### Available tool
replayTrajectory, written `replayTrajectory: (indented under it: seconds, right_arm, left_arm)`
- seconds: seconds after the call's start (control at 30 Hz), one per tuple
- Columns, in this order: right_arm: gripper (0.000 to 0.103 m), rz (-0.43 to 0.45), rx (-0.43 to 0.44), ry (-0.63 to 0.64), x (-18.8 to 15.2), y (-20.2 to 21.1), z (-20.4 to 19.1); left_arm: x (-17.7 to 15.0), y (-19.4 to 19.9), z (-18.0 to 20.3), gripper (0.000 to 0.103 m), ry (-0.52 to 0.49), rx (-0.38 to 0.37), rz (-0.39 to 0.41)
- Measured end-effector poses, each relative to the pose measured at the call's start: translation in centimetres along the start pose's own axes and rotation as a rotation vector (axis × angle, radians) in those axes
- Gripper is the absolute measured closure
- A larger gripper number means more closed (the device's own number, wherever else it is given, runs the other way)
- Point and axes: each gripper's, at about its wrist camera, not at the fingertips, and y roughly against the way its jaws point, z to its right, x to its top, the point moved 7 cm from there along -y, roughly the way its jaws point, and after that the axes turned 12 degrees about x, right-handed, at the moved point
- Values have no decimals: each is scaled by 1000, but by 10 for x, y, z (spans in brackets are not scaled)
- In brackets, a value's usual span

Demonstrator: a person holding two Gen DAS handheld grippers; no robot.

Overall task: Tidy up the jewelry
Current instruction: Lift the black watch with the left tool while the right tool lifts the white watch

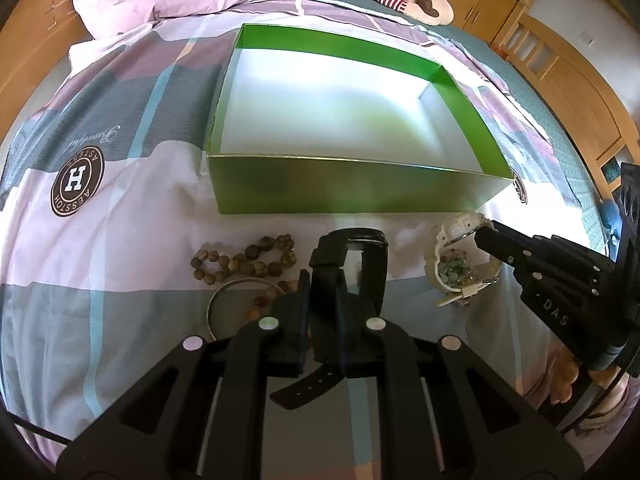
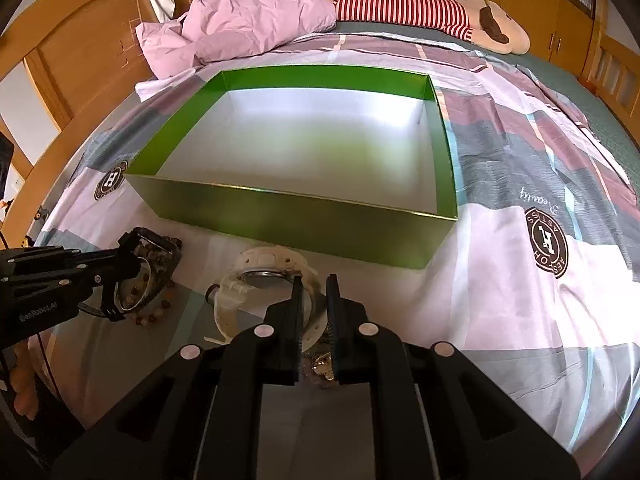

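Left gripper closed on the strap of a black wristwatch, low centre of the left wrist view; strap tail hanging out below the jaws, watch loop standing up just beyond the fingertips. Same watch seen at the left edge of the right wrist view, clamped in that gripper above scattered beads.

Right gripper narrowed to a small gap around the rim of a white plastic wristwatch, lower centre of its own view; one finger inside the loop, one outside, apparently pinching the band, though actual contact too fine to confirm. From the left wrist view, same gripper reaching in from the right edge to that white watch, small greenish beads lying inside its loop.

Open green cardboard box with a pale interior straight ahead of both grippers, filling mid-frame, nothing inside. Near wall running across the frame, so a short forward-and-up carry over that wall likely for either watch. Left gripper probably the readier of the two, hold already firm, box wall just beyond the watch.

Still lying on the patchwork bed cover: a brown wooden bead bracelet left of the black watch, and a thin metal bangle just below it, partly hidden behind the left gripper.
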Motion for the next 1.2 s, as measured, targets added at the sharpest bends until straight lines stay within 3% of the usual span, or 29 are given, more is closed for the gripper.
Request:
replayTrajectory:
  seconds: [1.2]
  right_arm:
    - [92,-6,-17,12,-3,-3,-1]
  left_arm:
    - [-2,-2,2,91,-18,6,-8]
